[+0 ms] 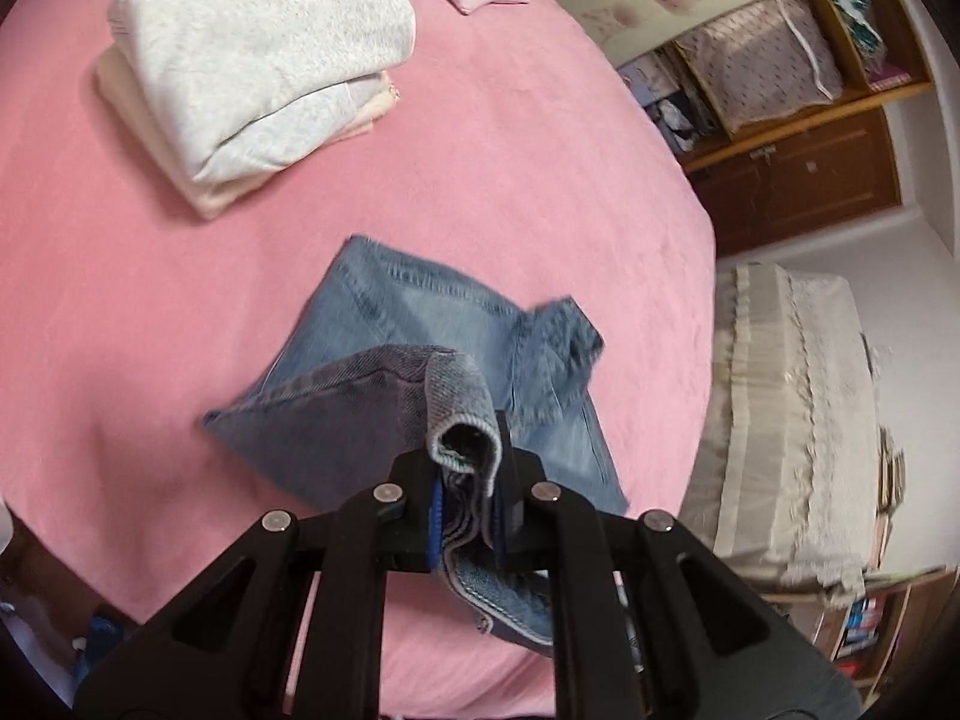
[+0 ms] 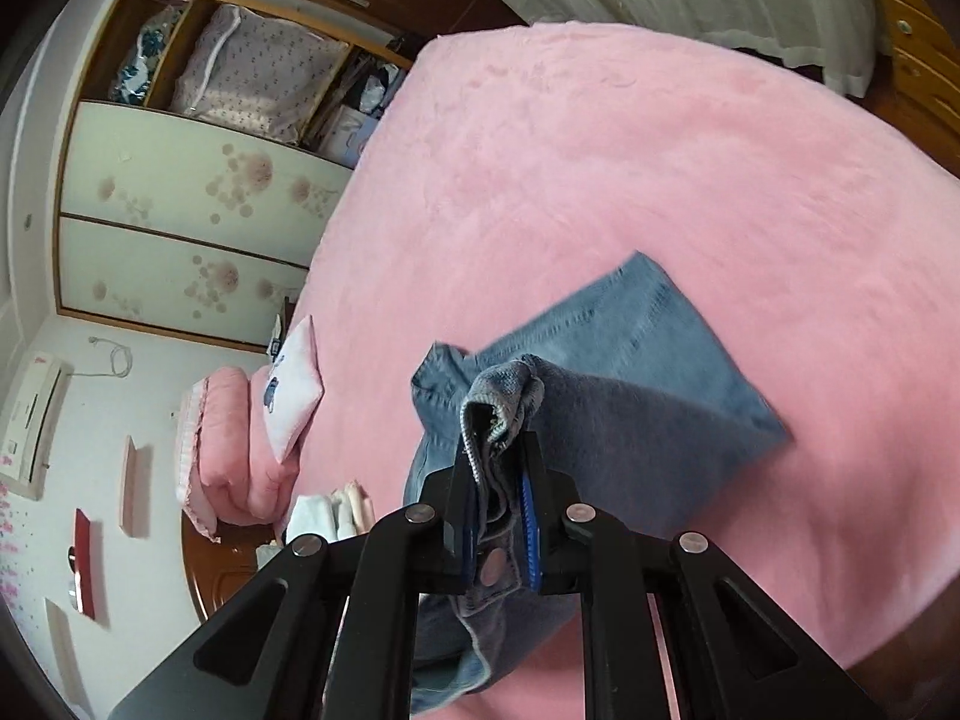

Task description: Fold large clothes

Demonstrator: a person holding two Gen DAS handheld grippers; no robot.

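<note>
Both tongs are clamped nearly shut on denim. The left tongs (image 1: pixel 467 474) pinch a rolled edge of the jeans (image 1: pixel 420 324), the cloth curling up over the tips and a hemmed bit hanging out below the jaws. The right tongs (image 2: pixel 501 468) grip a bunched thick edge of the same jeans (image 2: pixel 648 354), and a metal button (image 2: pixel 493 564) sits between the jaws near their base, which suggests this is the waistband end. Beyond and below each pair of tongs the rest of the jeans lies on the pink bed cover (image 1: pixel 510 180), already doubled into a rough block, with the held part rising from it toward the jaws. Holding two points of one edge apart and above the bed looks meant to keep that edge straight and taut, so the lifted layer can be carried over the part that lies flat and laid down square; that is my reading of the step, a further fold in hand, not finished. Far ahead of the left tongs and to their left, well apart from the jeans, sits a stack of folded pale clothes (image 1: pixel 258 54), probably where finished pieces go. A pink-and-white pillow (image 2: pixel 294 384) lies to the left of the right tongs, at the bed's edge, clear of the work.
</note>
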